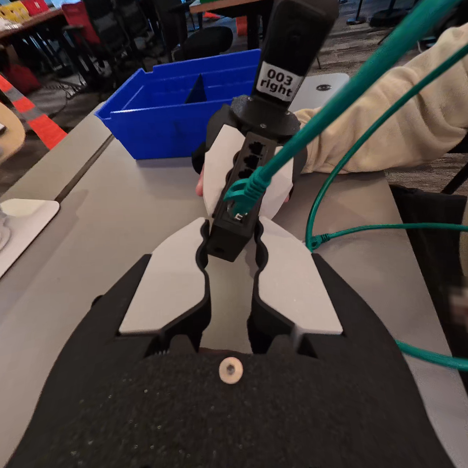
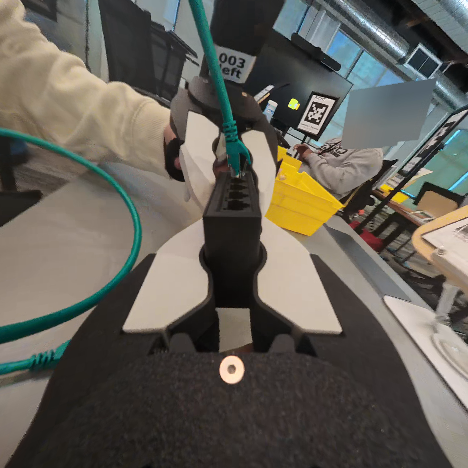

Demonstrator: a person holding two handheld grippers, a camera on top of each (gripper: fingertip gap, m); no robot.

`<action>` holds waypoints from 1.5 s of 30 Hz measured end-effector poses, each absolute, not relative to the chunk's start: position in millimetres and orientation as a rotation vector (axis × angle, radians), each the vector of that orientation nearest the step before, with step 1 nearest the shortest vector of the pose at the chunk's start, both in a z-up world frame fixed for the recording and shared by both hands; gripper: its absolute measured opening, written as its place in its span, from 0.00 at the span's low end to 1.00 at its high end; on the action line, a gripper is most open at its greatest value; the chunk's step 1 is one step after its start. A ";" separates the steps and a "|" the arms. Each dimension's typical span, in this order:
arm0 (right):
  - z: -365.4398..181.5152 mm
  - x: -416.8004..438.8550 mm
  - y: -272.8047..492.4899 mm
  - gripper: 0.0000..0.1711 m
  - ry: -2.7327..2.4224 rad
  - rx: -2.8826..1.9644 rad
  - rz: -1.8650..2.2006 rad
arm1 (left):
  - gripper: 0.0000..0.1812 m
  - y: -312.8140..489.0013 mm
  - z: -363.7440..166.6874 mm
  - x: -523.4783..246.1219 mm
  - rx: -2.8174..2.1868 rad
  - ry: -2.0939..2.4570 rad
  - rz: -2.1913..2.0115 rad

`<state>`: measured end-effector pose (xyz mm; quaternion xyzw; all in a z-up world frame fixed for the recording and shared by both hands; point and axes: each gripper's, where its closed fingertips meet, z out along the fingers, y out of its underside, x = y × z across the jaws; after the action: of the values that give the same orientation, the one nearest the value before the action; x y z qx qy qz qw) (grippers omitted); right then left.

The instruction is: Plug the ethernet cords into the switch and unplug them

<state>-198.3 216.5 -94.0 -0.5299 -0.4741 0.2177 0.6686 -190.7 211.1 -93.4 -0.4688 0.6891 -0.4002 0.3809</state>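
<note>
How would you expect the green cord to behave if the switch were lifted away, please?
The cord is probably floppy: it hangs in a loose loop. Its plug stands in an end port of the switch, so it would likely trail behind. The free plug might drag across the table.

Bare table (image 1: 121, 228) at left of the left wrist view offers open passage. A blue bin (image 1: 164, 121) blocks the upper centre. Green cable loops (image 1: 329, 192) obstruct the right side. In the right wrist view, a yellow bin (image 2: 301, 205) blocks centre right.

2 grippers (image 1: 231, 228) (image 2: 231, 243) – 1 switch (image 1: 234, 217) – 2 bins (image 1: 162, 119) (image 2: 301, 210)
</note>
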 end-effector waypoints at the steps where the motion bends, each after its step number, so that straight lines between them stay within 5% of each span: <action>1: -94.1 -198.2 215.6 0.17 -1.067 -1.200 0.522 | 0.18 210.5 -93.6 -190.3 -1.181 1.754 -1.014; 12: -83.9 -158.1 236.6 0.23 -0.815 -1.464 0.544 | 0.16 245.4 -81.3 -206.1 -1.154 1.609 -0.760; 22: 44.8 -102.8 172.1 0.30 -0.398 -1.685 0.427 | 0.16 289.7 -88.9 -226.2 -1.231 1.420 -0.234; 28: 11.0 -186.7 145.0 0.36 -0.427 -1.858 0.253 | 0.16 290.4 -85.0 -224.6 -1.248 1.336 -0.025; 45: -55.8 -192.5 204.8 0.15 -0.559 -2.259 0.188 | 0.16 248.2 -76.4 -208.2 -1.119 1.365 0.141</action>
<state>-192.5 204.8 -55.8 -0.8899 -0.2202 0.0739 0.3927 -208.2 248.2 -76.4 -0.4892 0.5967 0.0618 0.6330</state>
